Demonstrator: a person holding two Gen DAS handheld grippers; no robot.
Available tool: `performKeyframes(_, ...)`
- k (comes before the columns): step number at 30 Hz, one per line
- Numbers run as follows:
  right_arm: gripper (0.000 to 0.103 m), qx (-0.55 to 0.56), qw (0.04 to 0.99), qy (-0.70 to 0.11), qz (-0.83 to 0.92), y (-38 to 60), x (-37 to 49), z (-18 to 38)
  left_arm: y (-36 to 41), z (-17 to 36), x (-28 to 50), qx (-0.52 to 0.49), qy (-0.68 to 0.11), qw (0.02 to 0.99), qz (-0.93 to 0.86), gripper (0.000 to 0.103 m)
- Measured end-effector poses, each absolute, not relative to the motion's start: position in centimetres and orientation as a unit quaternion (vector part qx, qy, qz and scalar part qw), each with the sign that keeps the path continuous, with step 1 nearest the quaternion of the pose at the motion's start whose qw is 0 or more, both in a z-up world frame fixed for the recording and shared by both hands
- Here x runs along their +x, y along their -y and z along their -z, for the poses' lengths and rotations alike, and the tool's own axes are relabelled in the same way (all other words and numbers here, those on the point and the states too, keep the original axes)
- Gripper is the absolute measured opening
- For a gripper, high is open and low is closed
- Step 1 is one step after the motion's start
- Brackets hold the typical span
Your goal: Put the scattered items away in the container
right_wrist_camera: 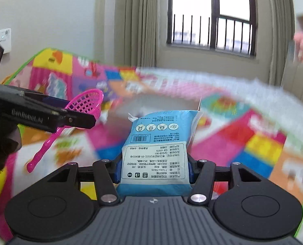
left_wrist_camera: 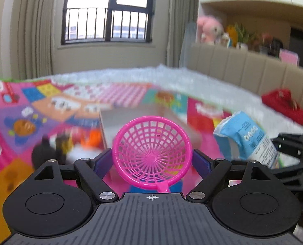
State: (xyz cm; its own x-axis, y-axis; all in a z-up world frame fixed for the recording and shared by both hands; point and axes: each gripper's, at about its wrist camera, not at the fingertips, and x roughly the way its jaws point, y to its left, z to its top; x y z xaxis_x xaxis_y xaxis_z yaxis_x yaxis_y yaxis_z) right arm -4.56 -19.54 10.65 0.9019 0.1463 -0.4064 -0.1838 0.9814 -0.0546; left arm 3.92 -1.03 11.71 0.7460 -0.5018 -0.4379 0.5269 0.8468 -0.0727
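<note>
Mat edge: the multicoloured foam play mat (right_wrist_camera: 253,126) ends in a green border on the right gripper's right side, and a white bubbly sheet (left_wrist_camera: 131,75) runs along its far side, ahead of both grippers. Beyond that stand a beige padded headboard (left_wrist_camera: 243,69) and curtains; the view is motion-blurred.

Left gripper (left_wrist_camera: 152,163): clamped on one pink plastic mesh strainer (left_wrist_camera: 152,149), bowl facing the camera between the blue pads, handle hanging below in the right wrist view. One open white cardboard box (left_wrist_camera: 110,120) sits just ahead of it, its rim behind the strainer bowl.

Right gripper (right_wrist_camera: 153,169): closed on one blue-and-white printed tissue packet (right_wrist_camera: 154,143), standing upright between the fingers. The two grippers are near each other, side by side.

Left of the box: a blurred cluster of small items (left_wrist_camera: 70,143), black and orange, count cannot be told. One red cloth item (left_wrist_camera: 286,106) lies far right on the sheet.
</note>
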Motion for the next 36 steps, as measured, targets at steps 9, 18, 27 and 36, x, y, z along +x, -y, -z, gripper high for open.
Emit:
performKeyframes(9,0.085,-0.083,0.984,-0.142,-0.068,19.1,9.3,-12.2,5.4,-14.8,17.0,0.036,-0.212,0.936,0.28,0.098)
performKeyframes(18,0.086,-0.108,0.972,-0.183,-0.099,18.2,8.1,-7.9,-1.0,-7.2,10.9,0.013,-0.221,0.956,0.195,0.103)
performKeyframes(27,0.086,-0.123,0.959,-0.228,-0.113,12.9,7.9,-9.7,-5.6,-4.5,8.7,-0.019,-0.266,0.956,0.122,0.103)
performKeyframes(36,0.051,-0.067,0.933,-0.322,-0.148,6.3,13.8,-12.8,-12.4,-5.3,7.3,-0.069,-0.256,0.958,0.112,0.103)
